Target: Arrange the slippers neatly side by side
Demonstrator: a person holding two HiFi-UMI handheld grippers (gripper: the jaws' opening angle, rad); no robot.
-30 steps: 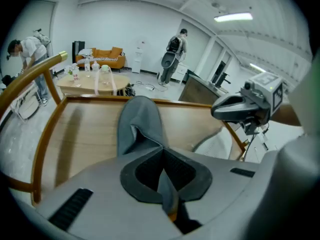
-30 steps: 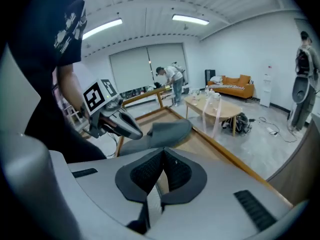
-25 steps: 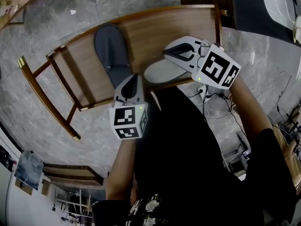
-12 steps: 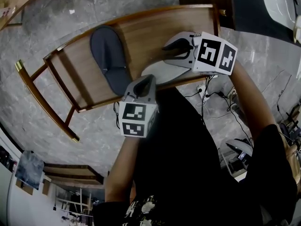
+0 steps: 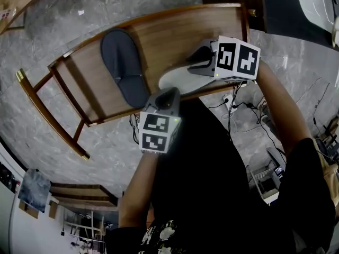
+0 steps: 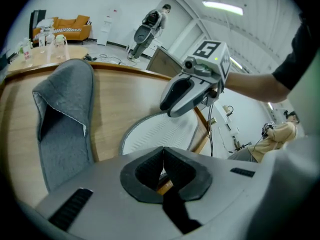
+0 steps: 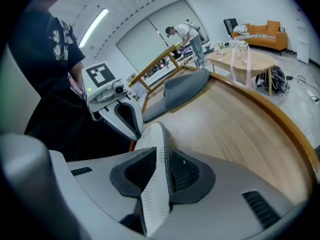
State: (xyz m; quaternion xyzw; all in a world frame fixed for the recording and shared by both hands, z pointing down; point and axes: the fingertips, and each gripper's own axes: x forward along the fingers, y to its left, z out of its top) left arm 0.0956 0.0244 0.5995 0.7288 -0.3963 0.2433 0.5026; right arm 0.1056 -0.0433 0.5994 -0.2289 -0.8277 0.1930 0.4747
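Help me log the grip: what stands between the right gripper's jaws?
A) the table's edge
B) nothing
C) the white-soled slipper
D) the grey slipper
C: in the right gripper view the ribbed white-soled slipper runs between the jaws of the right gripper, which have just been closing on it; the grey slipper lies apart on the table.

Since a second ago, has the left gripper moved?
Yes: the left gripper shifted right along the wooden table, from the heel of the grey slipper toward the white slipper.
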